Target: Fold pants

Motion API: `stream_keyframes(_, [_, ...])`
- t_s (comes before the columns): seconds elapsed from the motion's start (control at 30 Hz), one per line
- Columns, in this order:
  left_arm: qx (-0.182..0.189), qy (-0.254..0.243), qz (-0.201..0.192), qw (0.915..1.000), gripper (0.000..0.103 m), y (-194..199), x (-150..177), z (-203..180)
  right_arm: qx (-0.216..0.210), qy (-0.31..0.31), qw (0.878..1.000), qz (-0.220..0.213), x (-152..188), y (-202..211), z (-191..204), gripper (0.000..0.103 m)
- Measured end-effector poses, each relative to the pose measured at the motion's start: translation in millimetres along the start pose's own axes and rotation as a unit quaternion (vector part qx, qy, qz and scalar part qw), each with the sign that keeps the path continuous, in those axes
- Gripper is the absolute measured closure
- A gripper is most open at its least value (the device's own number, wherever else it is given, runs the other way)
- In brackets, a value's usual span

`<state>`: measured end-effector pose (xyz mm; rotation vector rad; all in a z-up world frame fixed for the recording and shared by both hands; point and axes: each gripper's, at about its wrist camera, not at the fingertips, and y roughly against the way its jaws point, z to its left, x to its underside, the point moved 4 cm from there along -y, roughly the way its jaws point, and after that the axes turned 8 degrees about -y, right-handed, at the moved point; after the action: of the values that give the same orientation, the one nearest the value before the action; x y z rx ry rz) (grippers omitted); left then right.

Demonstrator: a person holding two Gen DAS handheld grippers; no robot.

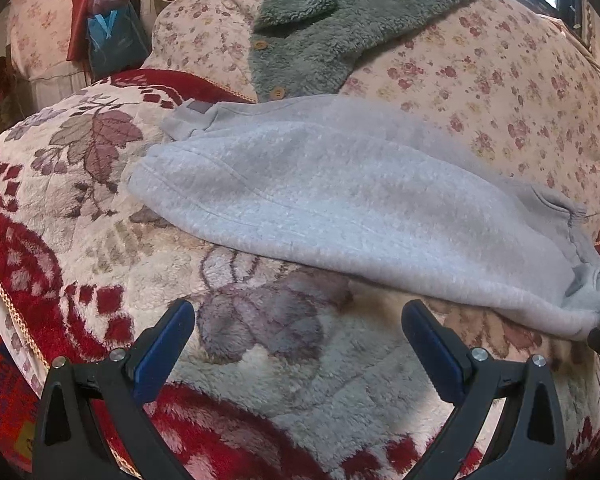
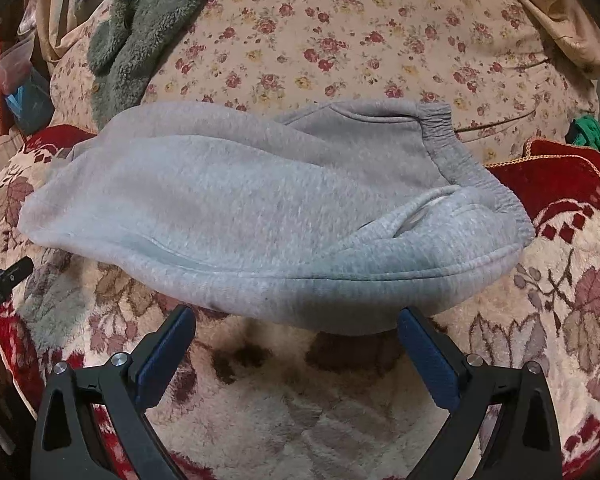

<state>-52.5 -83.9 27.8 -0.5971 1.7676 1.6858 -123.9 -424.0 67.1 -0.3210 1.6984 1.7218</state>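
**Grey pants lie ahead of both spread grippers**

We see the grey pants (image 2: pixel 260 208) lying doubled over on the red-and-cream plush blanket (image 1: pixel 260 360), waistband (image 2: pixel 460 168) to our right. Our left gripper (image 1: pixel 298 312) and right gripper (image 2: pixel 296 320) hover just short of the pants, jaws wide apart, grasping nothing.
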Motion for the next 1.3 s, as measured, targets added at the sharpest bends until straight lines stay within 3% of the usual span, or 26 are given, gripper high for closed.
stream_keyframes(0.17, [-0.002,0.000,-0.001,1.0000,0.000,-2,-1,3,-0.016,-0.017,1.000,0.019,-1,-3,-9,0.000])
stream_keyframes(0.37, [0.001,0.011,0.007,0.9999,0.000,-7,-3,11,-0.032,-0.021,0.999,0.011,-2,1,-18,0.000])
stream_keyframes(0.77, [-0.019,0.053,0.013,0.9983,0.000,-24,-19,60,0.002,0.050,0.998,0.046,1,-4,-35,0.000])
stream_keyframes(0.93, [-0.019,0.070,0.026,0.9970,0.000,-41,-22,74,-0.052,-0.027,0.995,0.087,3,-14,-57,0.001])
stream_keyframes(1.1, [-0.016,0.106,0.039,0.9935,0.000,-58,-23,96,-0.056,-0.056,0.993,0.090,1,-19,-66,0.001])
stream_keyframes(1.3, [-0.025,0.140,0.048,0.9886,0.000,-77,-26,116,-0.094,-0.133,0.981,0.102,-6,-27,-86,0.001])
